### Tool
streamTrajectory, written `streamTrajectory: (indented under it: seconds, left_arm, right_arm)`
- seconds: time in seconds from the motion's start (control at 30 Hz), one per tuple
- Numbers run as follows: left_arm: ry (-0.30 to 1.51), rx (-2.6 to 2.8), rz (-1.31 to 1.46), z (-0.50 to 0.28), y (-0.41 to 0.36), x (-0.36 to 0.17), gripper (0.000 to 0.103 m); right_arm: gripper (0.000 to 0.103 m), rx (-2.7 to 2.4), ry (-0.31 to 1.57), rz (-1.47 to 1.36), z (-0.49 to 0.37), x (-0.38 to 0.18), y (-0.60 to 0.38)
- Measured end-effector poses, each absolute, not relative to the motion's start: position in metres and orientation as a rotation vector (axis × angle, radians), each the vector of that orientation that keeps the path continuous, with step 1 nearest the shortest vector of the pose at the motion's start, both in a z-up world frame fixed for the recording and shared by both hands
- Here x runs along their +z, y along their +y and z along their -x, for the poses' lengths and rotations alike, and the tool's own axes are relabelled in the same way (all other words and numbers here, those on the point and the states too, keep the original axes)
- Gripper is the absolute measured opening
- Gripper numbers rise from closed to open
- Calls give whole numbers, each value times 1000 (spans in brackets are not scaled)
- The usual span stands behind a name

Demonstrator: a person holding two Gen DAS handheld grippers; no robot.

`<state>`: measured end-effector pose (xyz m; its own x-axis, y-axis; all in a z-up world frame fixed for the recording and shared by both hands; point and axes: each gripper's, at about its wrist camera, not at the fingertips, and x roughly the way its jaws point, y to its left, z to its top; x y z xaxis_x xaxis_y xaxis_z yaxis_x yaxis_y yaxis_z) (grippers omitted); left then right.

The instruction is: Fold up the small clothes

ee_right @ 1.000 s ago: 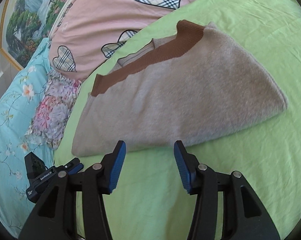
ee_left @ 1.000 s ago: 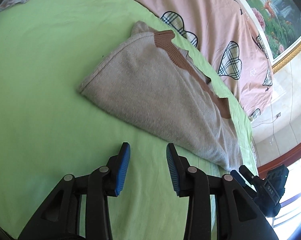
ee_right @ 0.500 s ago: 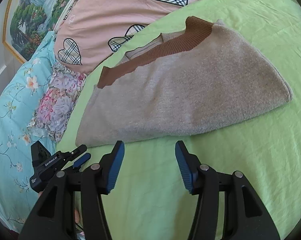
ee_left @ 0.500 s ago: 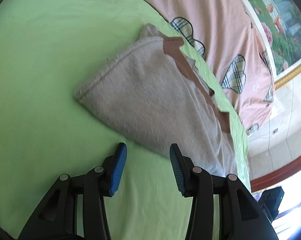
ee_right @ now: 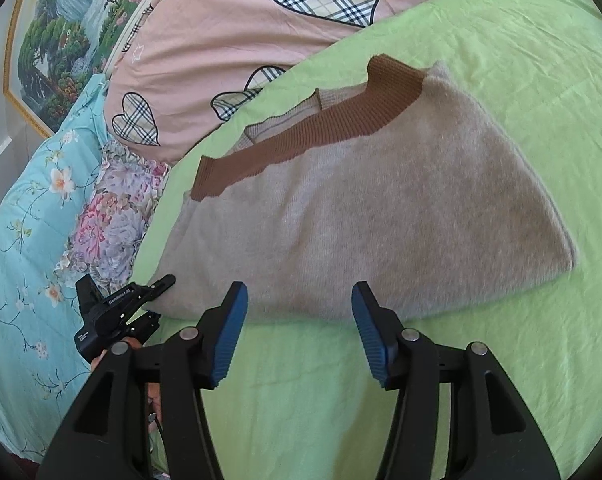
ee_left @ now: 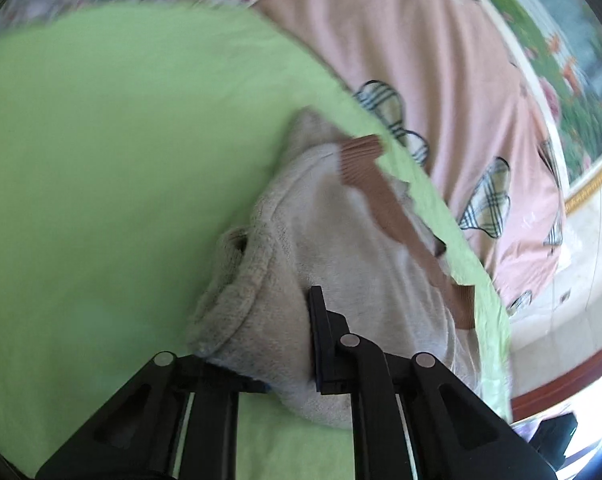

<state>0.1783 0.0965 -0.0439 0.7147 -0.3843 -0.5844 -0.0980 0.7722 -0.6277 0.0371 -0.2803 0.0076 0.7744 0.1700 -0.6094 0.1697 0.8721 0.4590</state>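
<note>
A beige knit sweater (ee_right: 381, 216) with a brown ribbed neckband lies folded on the green bedsheet (ee_right: 501, 400). In the left wrist view the sweater's (ee_left: 341, 264) near corner is bunched between my left gripper's (ee_left: 277, 344) fingers, which are closed on the cloth; the left pad is hidden under it. That view is blurred. My right gripper (ee_right: 299, 332) is open and empty, just short of the sweater's near edge. The left gripper also shows in the right wrist view (ee_right: 141, 300), at the sweater's left corner.
A pink quilt with plaid hearts (ee_right: 241, 28) lies along the far side of the sheet. A teal floral quilt (ee_right: 25, 240) and a floral cloth (ee_right: 109, 216) lie at the left. A framed landscape picture (ee_right: 57, 36) hangs on the wall behind.
My left gripper has moved forward onto the sweater's corner and closed on it, bunching the cloth. My right gripper has edged closer to the sweater's near edge and stays open.
</note>
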Motion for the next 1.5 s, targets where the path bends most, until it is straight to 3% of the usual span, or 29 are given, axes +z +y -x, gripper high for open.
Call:
streamTrajectory:
  seconds: [0.33,0.47,0.57,0.83,0.9,0.93,0.97,1.27,1.5]
  left_arm:
    - [685,-471,393,-170,-23,23,6]
    - [751,-560,282,-173,-86,9,6]
    - [809,-596,258,-175,-110,-8,6]
    - [837,-598,201,-173,-127,-17,6]
    - [829,-594,192,-173,-129,-15,6]
    - [824,-589,183,-173,-131,-13,6]
    - [818,-586,179,-174,-132,-9,6]
    - [762,-734,202,-162,-182,25,7]
    - [894,-810,175,-165,-248,-22,7]
  right_arm:
    - [55,35,711,-554,-80,22,-332]
    - [57,149,754,-634,-107,20,-344]
    - [74,243,805,-729,-133,8,-348]
    - [74,311,891,-649,-210,-3,-320]
    - [56,316,890,-635,-225,-3,-316]
    - [36,325,892,-633,-233,-2,-315]
    - [26,332,892,-625,-237,0,-315]
    - [22,285,740,-466,-191,69,-342]
    - [22,107,801,-471,-152,33,-410]
